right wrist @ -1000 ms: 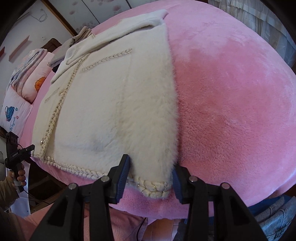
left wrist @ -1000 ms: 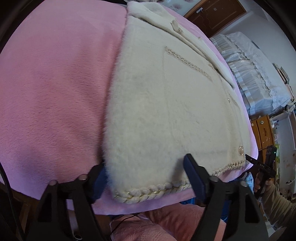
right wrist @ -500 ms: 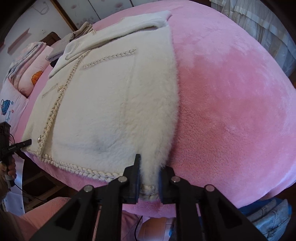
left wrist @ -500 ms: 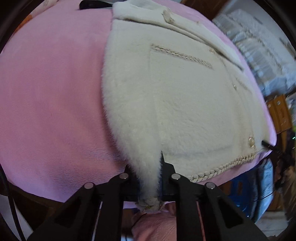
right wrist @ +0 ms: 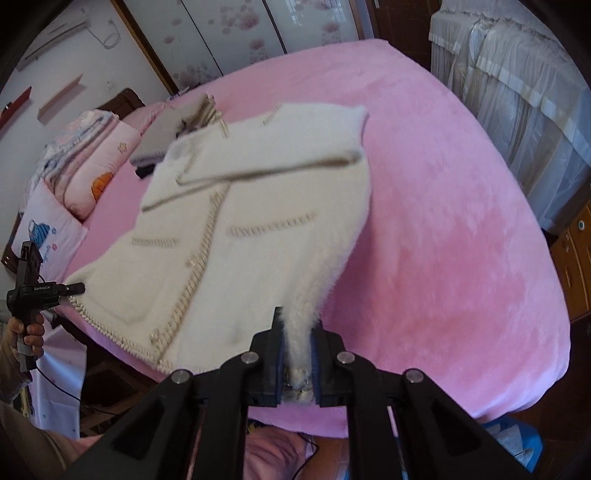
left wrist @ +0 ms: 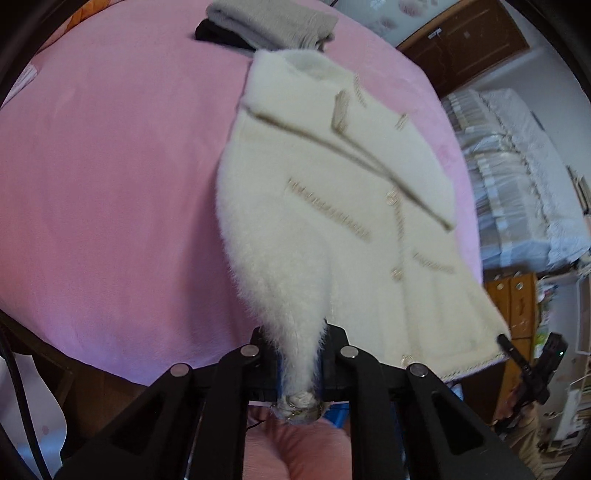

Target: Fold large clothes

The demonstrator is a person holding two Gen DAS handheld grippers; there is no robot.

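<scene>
A cream fluffy jacket (left wrist: 332, 206) with braided gold trim and buttons hangs lifted over the pink bed (left wrist: 110, 184). My left gripper (left wrist: 299, 365) is shut on its left hem corner. My right gripper (right wrist: 297, 354) is shut on the other hem corner of the jacket (right wrist: 258, 229). The hem edge is raised and stretched between both grippers; the collar end still trails toward the bed (right wrist: 443, 240). Each gripper also shows at the edge of the other's view, the right one (left wrist: 532, 365) and the left one (right wrist: 40, 291).
Folded grey and black clothes (left wrist: 266, 22) lie at the far end of the bed. Pillows and a quilt (right wrist: 74, 166) sit at the headboard. A white frilled cover (left wrist: 517, 166) and wooden drawers (left wrist: 517, 302) stand beside the bed.
Both grippers closed on the jacket's hem corners, then lifted them up off the bed; the jacket's lower part now hangs in the air.
</scene>
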